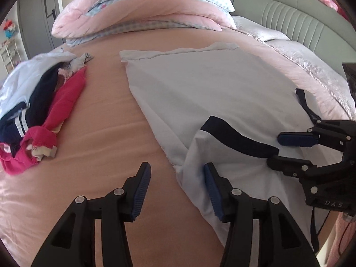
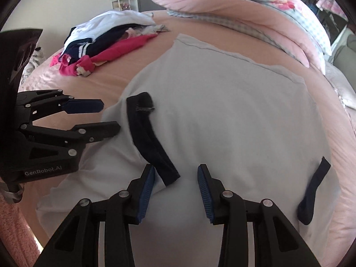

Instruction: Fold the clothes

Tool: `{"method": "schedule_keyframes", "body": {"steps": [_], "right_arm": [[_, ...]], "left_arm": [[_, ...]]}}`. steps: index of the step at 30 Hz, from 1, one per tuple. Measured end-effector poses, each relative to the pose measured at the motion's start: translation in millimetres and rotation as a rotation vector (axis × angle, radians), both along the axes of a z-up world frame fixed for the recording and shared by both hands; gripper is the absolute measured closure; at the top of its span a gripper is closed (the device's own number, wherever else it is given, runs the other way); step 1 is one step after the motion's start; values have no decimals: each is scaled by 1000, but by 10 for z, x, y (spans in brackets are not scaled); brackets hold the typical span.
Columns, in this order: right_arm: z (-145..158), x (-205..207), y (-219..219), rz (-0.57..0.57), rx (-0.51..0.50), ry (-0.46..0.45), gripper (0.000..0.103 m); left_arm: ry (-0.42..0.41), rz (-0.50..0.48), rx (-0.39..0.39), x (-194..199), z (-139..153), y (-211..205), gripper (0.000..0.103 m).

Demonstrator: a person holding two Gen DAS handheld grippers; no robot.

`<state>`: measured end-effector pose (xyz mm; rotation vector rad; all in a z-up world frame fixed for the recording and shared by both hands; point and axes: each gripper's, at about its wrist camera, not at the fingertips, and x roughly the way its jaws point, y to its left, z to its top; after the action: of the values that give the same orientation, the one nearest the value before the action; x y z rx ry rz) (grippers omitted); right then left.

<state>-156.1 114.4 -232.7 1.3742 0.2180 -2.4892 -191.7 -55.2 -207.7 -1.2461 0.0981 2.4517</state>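
Left gripper (image 1: 175, 189) released, ribbed blue pads apart, nothing between, over the white shirt's near edge. Right gripper (image 2: 175, 191) also unclenched, empty, hovering above the shirt. White shirt (image 2: 222, 115), thin smooth cloth with dark navy sleeve cuffs (image 2: 146, 138), spread flat on the soft pink bedsheet (image 1: 106, 115). Farther left, a crumpled pile of clothes (image 1: 40, 102): pink, navy, white. Beyond, a puffy folded pink quilt (image 1: 142, 11).
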Motion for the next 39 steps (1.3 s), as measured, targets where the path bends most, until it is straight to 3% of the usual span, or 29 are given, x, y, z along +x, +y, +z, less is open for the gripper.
{"method": "schedule_keyframes", "body": {"steps": [3,5,7,10,12,14,17,19,21,24,26,29,34,39], "right_arm": [[63,20,186,-73,1,8,65],[124,33,241,-108,8,21,63],[187,28,220,-84,-61,13,62],[211,66,23,-3,-108,-3,62],[108,100,-114,29,-47,-30,62],[29,139,-221,52,-2,-53,62],[151,247,-83,1,-75,-22,62],[228,300,-23,-6,-108,18,62],[198,303,-61,32,-79,10,62],[2,285,-127,73,-1,-65,62],[71,375,-73,69,-22,-42,62],[268,560,102,50,-96,2,62],[598,865,770,-104,-39,136,62],[411,739,1724,-378,-27,65,62]], "left_arm": [[-13,50,143,-44,31,-181,55],[-7,23,124,-58,64,-143,55],[-2,-9,53,-70,45,-22,55],[-94,13,-6,-161,-119,69,54],[-127,15,-50,-135,13,129,54],[-79,-17,-100,37,242,188,54],[-84,-46,-91,292,329,208,54],[-138,-54,-117,409,180,246,54],[-193,-37,-124,520,19,271,54],[-173,-7,-144,691,12,279,54],[-167,-3,-160,796,36,272,54],[-155,18,-122,858,109,202,54],[-113,-55,1,709,304,528,54],[-88,-192,38,439,313,1437,54]]}}
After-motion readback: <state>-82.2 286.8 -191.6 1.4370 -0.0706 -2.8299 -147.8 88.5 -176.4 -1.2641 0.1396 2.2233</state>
